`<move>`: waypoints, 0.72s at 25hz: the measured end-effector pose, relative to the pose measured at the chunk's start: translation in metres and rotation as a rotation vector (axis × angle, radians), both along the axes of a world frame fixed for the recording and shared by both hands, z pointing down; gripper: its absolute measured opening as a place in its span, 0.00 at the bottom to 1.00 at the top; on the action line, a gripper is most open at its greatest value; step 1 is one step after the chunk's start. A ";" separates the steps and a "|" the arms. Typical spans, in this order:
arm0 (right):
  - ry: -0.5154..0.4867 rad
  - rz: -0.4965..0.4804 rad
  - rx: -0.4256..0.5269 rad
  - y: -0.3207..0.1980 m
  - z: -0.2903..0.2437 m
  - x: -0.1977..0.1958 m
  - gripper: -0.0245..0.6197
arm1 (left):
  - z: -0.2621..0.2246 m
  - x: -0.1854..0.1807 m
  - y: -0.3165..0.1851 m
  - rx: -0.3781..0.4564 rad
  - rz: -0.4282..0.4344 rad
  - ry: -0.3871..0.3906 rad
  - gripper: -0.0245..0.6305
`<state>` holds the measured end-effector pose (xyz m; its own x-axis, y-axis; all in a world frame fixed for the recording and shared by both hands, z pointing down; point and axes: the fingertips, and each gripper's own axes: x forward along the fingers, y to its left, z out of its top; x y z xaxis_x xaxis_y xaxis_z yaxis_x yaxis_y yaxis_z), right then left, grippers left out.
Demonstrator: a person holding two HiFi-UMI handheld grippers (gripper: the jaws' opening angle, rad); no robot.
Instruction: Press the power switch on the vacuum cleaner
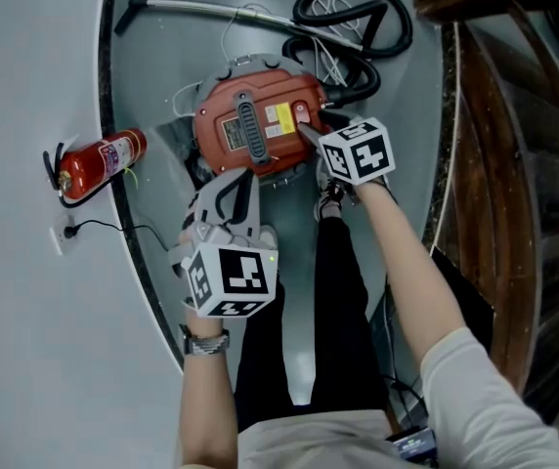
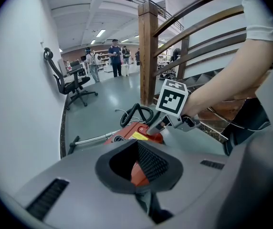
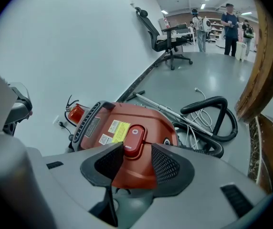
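The red vacuum cleaner (image 1: 255, 125) sits on the grey floor, close to a curved white wall. Its power switch (image 3: 135, 140) is a big red oval button on top of the vacuum cleaner, beside a yellow sticker (image 3: 119, 129).

The right hand-held gripper (image 3: 137, 144) is just over that corner of the vacuum cleaner. Its jaws are wide apart and hold nothing. The switch shows in the gap between the tips.

The left hand-held gripper (image 2: 137, 142) hangs on the near side of the vacuum cleaner, well back from the switch. Its tips look almost together, and it is empty too.

The vacuum cleaner looks heavy and hard, so I think a push will not slide it. The switch is hard plastic and should sink a little. It needs no grabbing, just a firm push down on its middle with a jaw tip. To lift the vacuum cleaner, the black handle (image 1: 247, 130) on top is the place to hold.

The switch has a small white ring mark. The words on the yellow sticker and on the white label (image 3: 97, 124) next to it are too small to read.
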<state>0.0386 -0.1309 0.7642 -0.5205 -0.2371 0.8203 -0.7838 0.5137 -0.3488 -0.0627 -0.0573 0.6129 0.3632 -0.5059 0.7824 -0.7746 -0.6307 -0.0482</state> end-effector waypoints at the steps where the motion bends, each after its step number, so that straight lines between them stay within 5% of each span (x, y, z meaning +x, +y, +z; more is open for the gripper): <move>1: 0.002 -0.004 -0.001 0.000 0.000 0.000 0.34 | 0.001 0.001 0.001 -0.001 -0.001 0.001 0.04; 18: 0.006 -0.016 0.033 0.001 0.000 0.000 0.34 | 0.008 0.009 0.007 -0.025 0.000 0.008 0.04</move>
